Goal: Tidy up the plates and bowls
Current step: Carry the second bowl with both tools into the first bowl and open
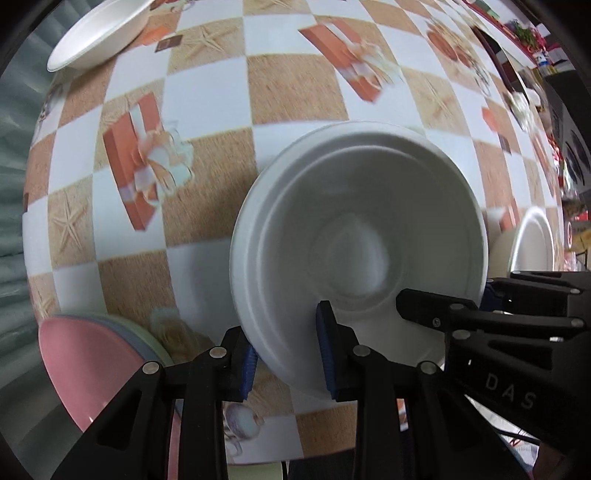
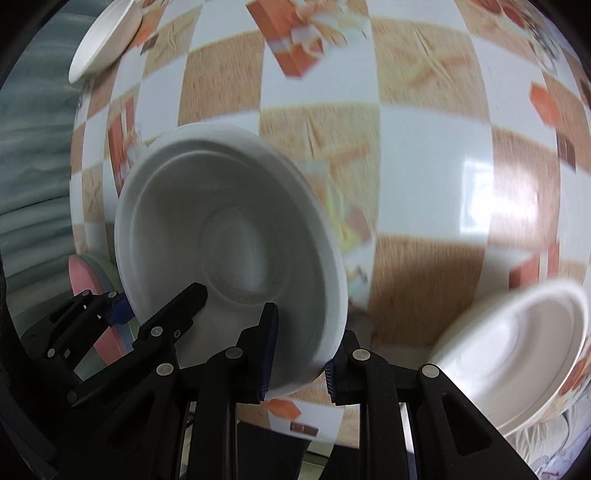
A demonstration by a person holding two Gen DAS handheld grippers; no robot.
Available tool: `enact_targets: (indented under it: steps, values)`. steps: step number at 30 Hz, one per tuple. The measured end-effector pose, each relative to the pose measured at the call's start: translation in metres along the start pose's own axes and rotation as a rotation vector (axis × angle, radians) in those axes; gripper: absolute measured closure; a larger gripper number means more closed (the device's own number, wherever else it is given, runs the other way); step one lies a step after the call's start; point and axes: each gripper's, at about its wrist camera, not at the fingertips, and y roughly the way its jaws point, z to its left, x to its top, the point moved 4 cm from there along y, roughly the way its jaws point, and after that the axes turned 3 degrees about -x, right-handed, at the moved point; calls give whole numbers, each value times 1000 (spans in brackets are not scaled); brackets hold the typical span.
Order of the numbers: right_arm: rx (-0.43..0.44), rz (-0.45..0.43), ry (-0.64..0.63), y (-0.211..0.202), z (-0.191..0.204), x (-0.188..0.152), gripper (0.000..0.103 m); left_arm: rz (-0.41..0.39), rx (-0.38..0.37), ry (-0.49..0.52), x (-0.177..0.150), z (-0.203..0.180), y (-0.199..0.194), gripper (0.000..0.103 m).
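A white bowl (image 1: 354, 236) is held tilted above the checkered tablecloth. My left gripper (image 1: 288, 358) is shut on its near-left rim, one blue pad inside and one outside. My right gripper (image 2: 301, 354) is shut on the rim of the same bowl (image 2: 229, 236) at its near-right side; its finger shows in the left wrist view (image 1: 428, 302). A pink plate (image 1: 88, 362) tops a stack of plates at the lower left, also in the right wrist view (image 2: 85, 280).
A second white bowl (image 1: 99, 33) lies at the far left table edge, also in the right wrist view (image 2: 103, 40). A third white bowl (image 2: 517, 358) sits at the near right, seen in the left wrist view (image 1: 532, 240). Grey-green curtain hangs left.
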Motion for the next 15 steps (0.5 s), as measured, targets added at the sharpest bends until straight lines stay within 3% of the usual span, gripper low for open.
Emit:
enact_targets:
  steps: [4,9,10,15]
  values:
    - [-23,-17,-19,-4,0,-21,78,-8,13,37,-18,-10,-8,72]
    - [-18,-71,-9,-22,0,-38,78,-44,24,103,-16,-29,-31,69]
    - [-15,-83,-1,-31,-3,-33,78,-51,21,114,-26,-20,-37,67]
    - [2,-140,70,-61,-17,-21,78,-88,4,210,-27,-49,-59,66]
